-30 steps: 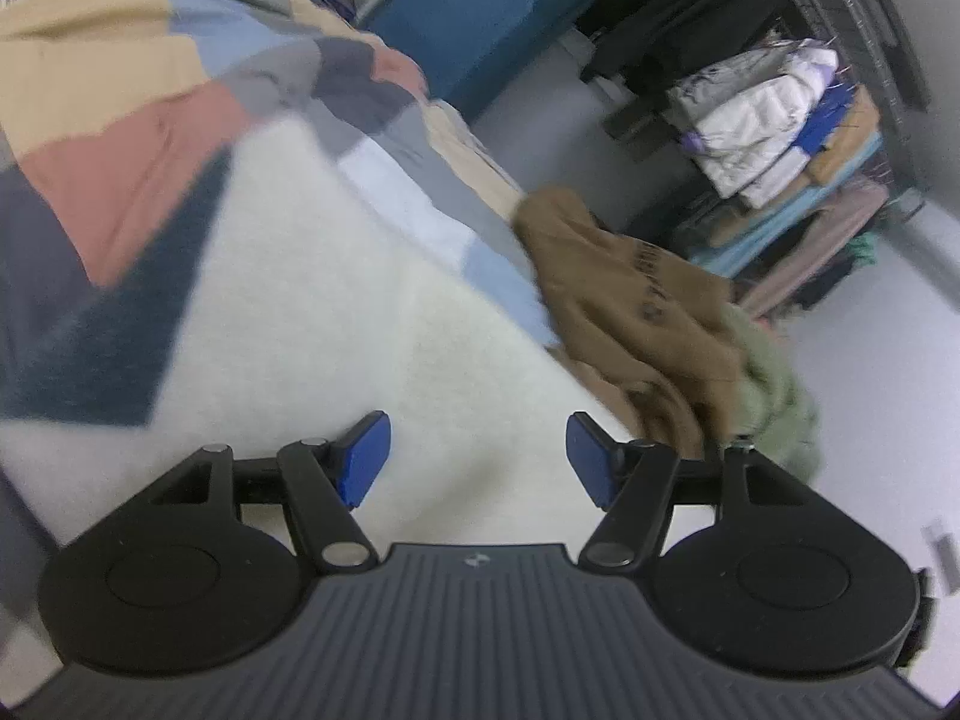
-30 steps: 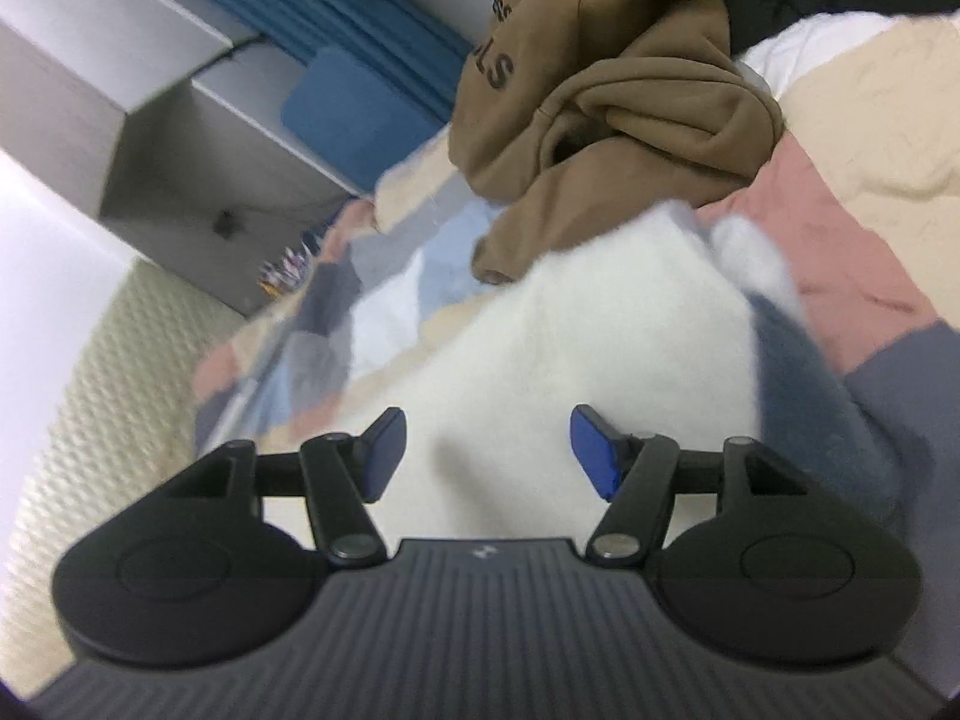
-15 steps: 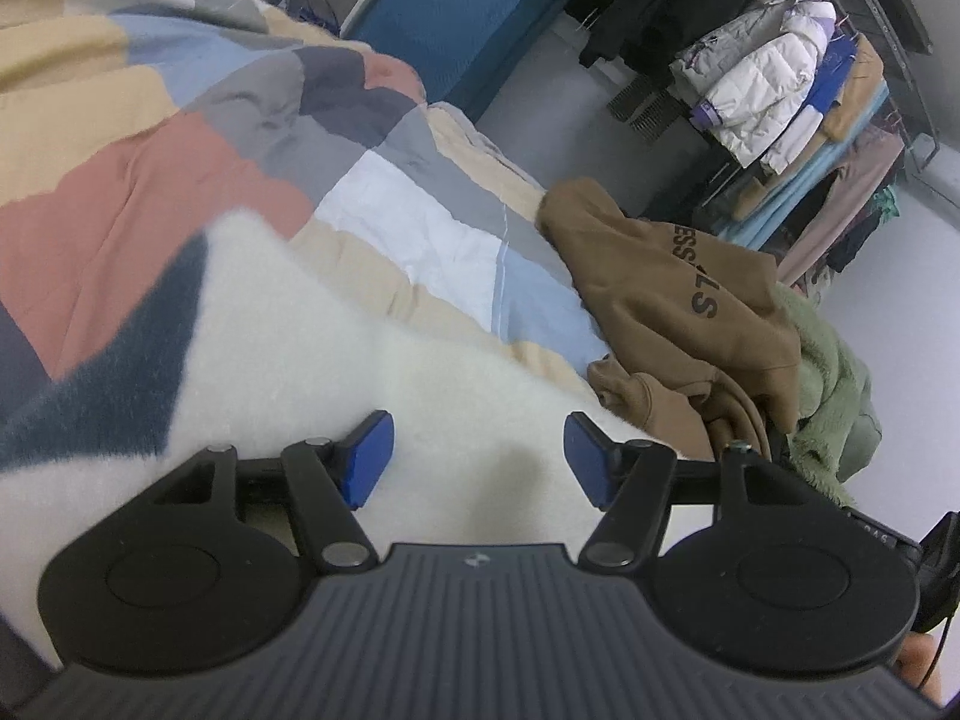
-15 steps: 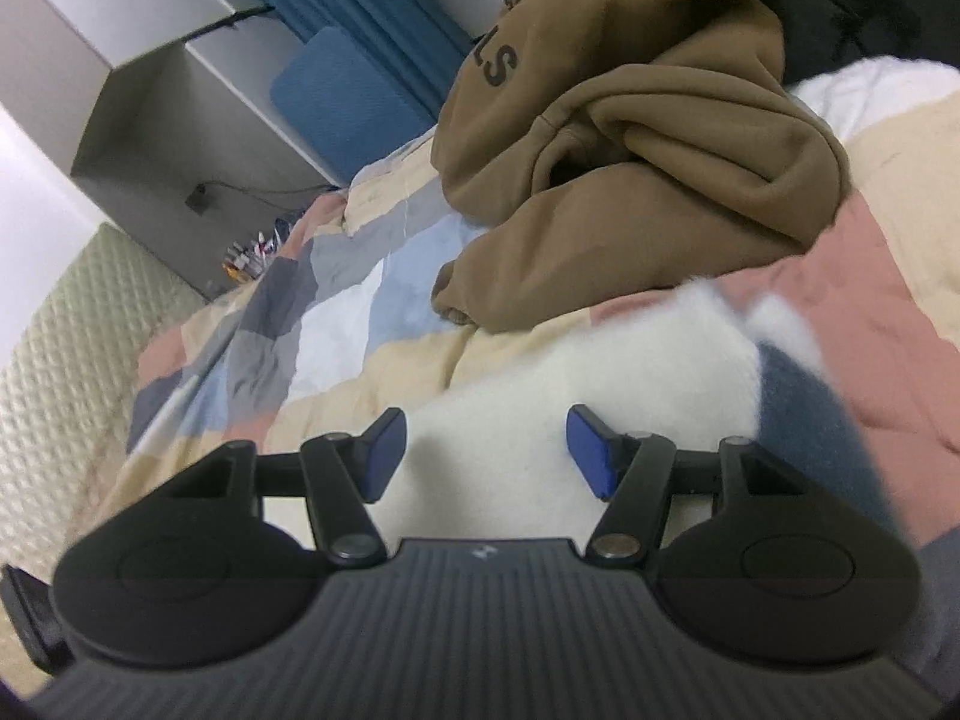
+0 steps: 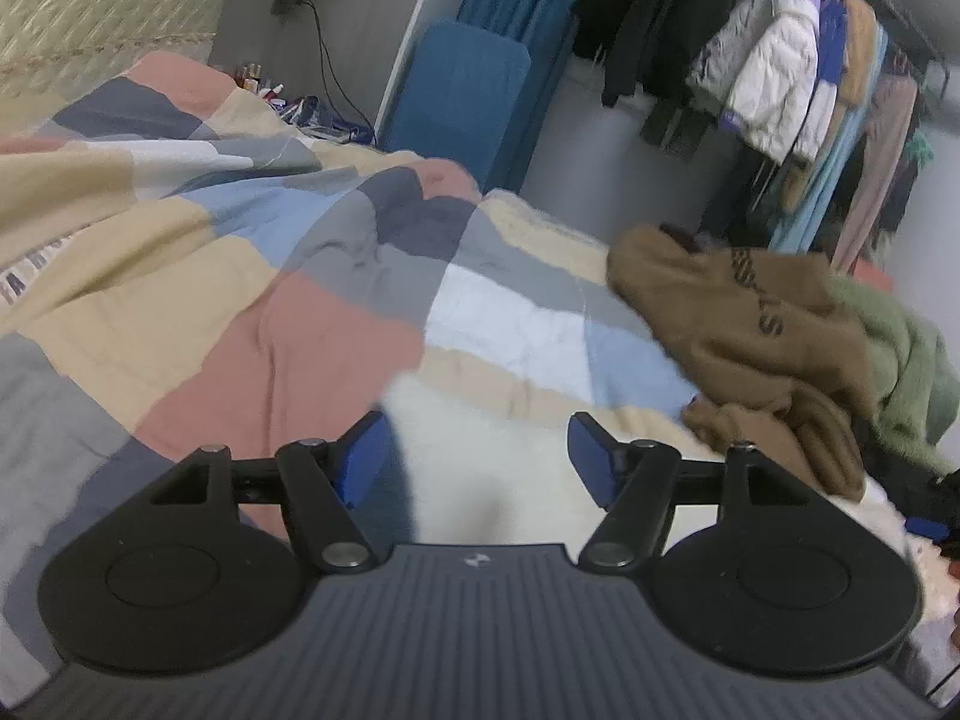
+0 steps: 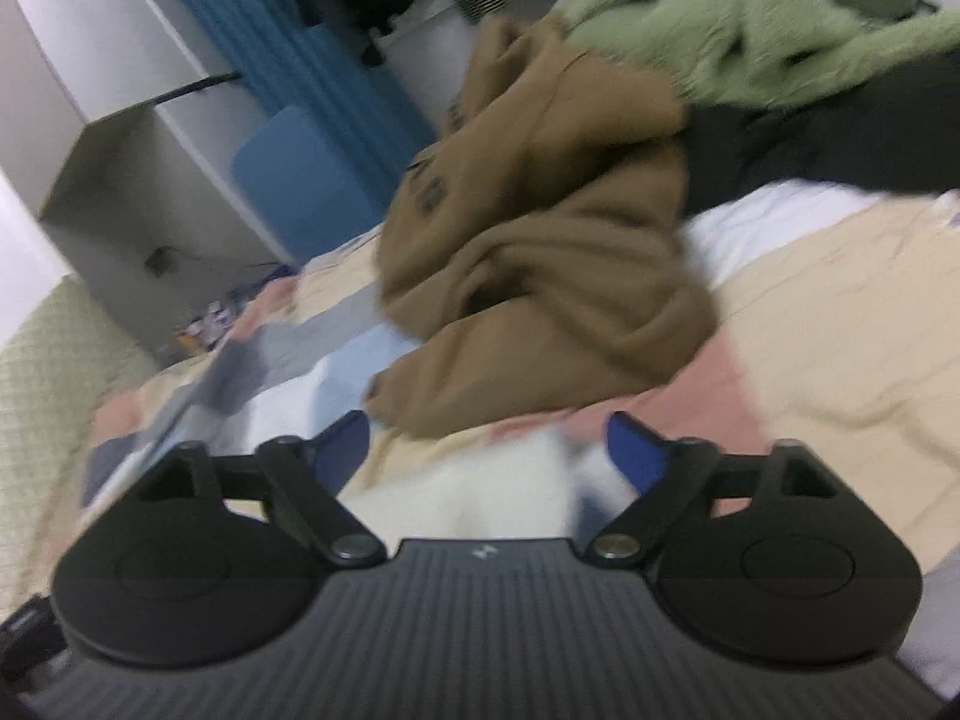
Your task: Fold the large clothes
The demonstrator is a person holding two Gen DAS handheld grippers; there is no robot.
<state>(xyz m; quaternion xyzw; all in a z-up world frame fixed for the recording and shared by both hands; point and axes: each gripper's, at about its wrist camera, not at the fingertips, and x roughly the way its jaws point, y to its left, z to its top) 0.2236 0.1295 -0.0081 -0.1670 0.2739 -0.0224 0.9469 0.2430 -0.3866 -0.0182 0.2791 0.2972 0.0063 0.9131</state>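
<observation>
On my left gripper (image 5: 477, 456), fingers spread, the white fleece garment (image 5: 510, 468) lies low centre on the patchwork quilt (image 5: 240, 276), brown hoodie (image 5: 738, 324) right. My right gripper (image 6: 489, 450) gapes too, over that fleece.

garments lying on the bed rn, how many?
4: white fleece below both grippers, brown hoodie beyond it, green fleece behind that, something black beside it. More may be hidden.

I see the white fleece garment (image 6: 510, 480) smeared with blur, its near part hidden behind my right gripper (image 6: 489, 450).
</observation>
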